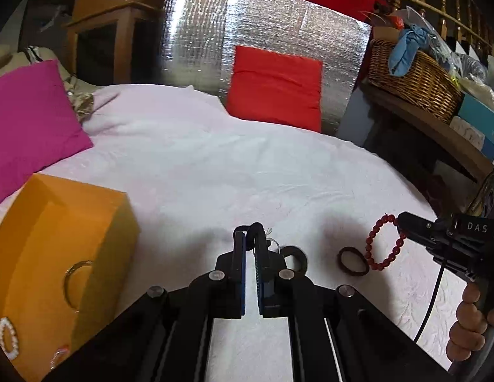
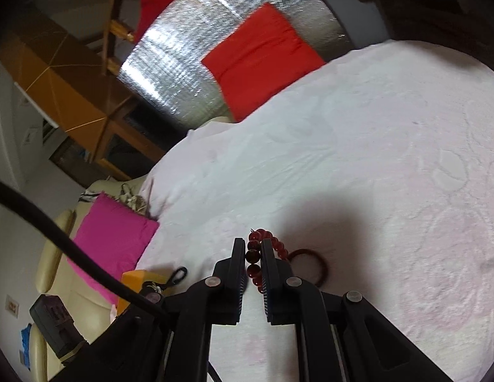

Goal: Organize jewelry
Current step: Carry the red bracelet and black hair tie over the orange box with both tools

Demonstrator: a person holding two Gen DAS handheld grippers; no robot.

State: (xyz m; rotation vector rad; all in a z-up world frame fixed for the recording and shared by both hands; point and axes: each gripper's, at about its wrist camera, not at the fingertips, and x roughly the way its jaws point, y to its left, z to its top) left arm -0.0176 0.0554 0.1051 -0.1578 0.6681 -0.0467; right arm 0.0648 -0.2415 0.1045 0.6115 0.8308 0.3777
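My left gripper (image 1: 250, 235) is shut on a black cord bracelet (image 1: 256, 227), whose loop sticks up above the fingertips beside a small clear ring. My right gripper (image 2: 250, 245) is shut on a red bead bracelet (image 2: 254, 256). In the left wrist view that red bead bracelet (image 1: 385, 242) hangs from the right gripper (image 1: 402, 222), above the white bedspread (image 1: 215, 159). An orange box (image 1: 55, 248) at the left carries a silver bangle (image 1: 75, 278) and a pearl bracelet (image 1: 6, 337).
A brown hair tie (image 1: 352, 261) and a dark ring (image 1: 294, 258) show on the bedspread between the grippers. A pink cushion (image 1: 27, 121) lies at the left, a red cushion (image 1: 275, 87) against a silver foil panel (image 1: 262, 31). A wicker basket (image 1: 415, 82) stands at the right.
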